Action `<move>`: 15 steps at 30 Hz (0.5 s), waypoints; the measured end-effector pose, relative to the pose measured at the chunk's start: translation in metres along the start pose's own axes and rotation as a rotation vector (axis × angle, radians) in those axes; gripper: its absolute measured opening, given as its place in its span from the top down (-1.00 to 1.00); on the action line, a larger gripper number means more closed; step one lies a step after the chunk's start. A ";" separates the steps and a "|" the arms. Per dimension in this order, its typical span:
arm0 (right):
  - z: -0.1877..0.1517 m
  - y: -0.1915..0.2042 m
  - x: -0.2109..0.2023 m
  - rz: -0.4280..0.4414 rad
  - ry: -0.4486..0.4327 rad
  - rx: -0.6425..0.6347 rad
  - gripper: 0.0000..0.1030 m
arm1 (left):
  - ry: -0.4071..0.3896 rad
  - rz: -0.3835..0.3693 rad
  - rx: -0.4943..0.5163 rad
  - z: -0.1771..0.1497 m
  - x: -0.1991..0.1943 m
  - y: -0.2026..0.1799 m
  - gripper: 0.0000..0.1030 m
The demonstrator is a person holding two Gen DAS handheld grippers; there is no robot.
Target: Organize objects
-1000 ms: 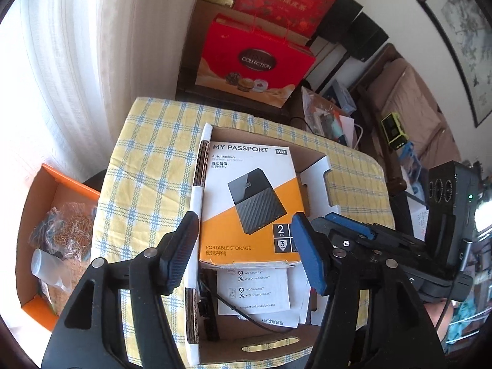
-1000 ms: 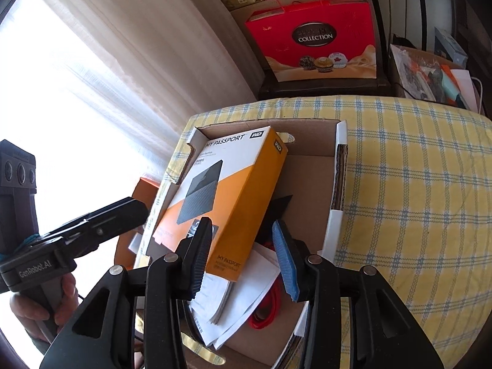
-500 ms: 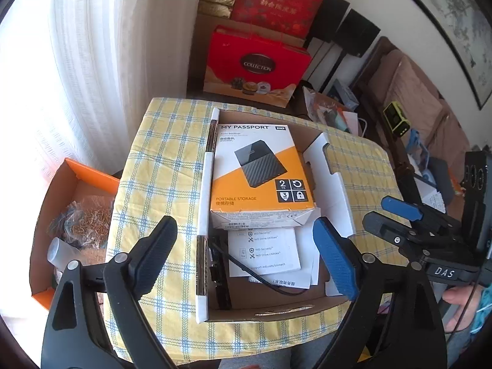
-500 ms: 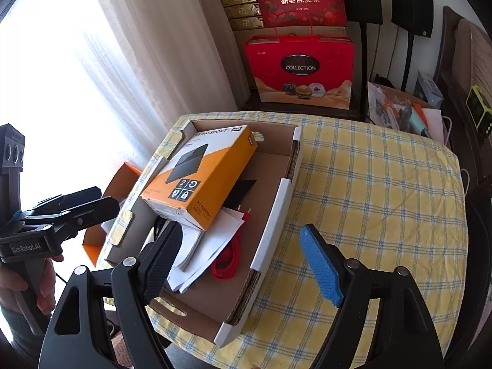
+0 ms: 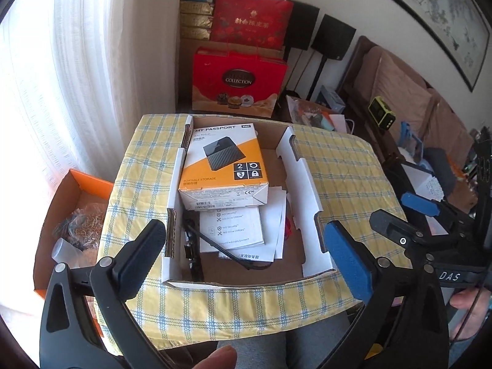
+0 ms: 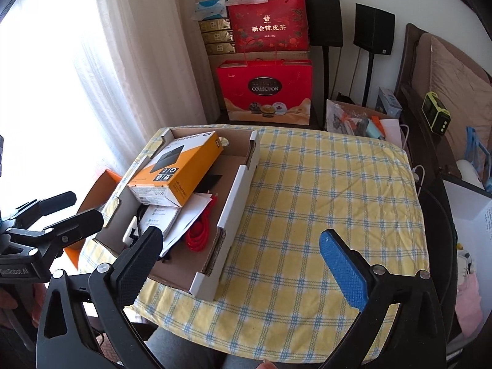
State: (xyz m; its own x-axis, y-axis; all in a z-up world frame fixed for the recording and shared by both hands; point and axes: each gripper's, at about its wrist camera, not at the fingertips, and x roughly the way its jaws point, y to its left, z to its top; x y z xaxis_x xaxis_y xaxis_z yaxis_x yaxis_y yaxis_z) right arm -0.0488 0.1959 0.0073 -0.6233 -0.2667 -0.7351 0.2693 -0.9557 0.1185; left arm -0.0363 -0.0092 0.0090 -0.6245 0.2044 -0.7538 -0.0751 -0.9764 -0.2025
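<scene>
Both my left jaws [image 5: 246,246] and right jaws [image 6: 241,250] are opening, nothing between them. The orange "MY PASSPORT" WD box [image 5: 223,166], marked "PORTABLE STORAGE", lies in the tray [image 5: 303,184] on the bench [image 6: 323,203], atop leaflets [image 5: 236,227].

1. I see a yellow tablecloth [image 6: 323,203] checked with blue and white.
2. The tray [image 5: 310,184] is brown card with white walls.
3. The box [image 5: 223,166] in it is orange and white with a black drive pictured.
4. A red cable [image 6: 200,233] lies beside white leaflets [image 5: 236,227].
5. Each gripper has one black pad [image 5: 144,255] and one blue.
6. A gift bag [image 6: 264,89] is red.
</scene>
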 end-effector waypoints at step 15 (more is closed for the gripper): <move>-0.049 -0.010 -0.040 -0.110 -0.069 0.040 -0.99 | -0.005 0.016 -0.041 -0.043 -0.008 -0.006 -1.00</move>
State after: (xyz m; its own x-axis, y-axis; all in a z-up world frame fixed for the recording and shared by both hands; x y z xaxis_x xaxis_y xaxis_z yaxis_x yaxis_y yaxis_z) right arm 0.0094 0.2218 0.0029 -0.6969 -0.1667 -0.6976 0.1677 -0.9835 0.0676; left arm 0.0023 -0.0018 -0.0108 -0.6289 0.1879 -0.7544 -0.0326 -0.9759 -0.2159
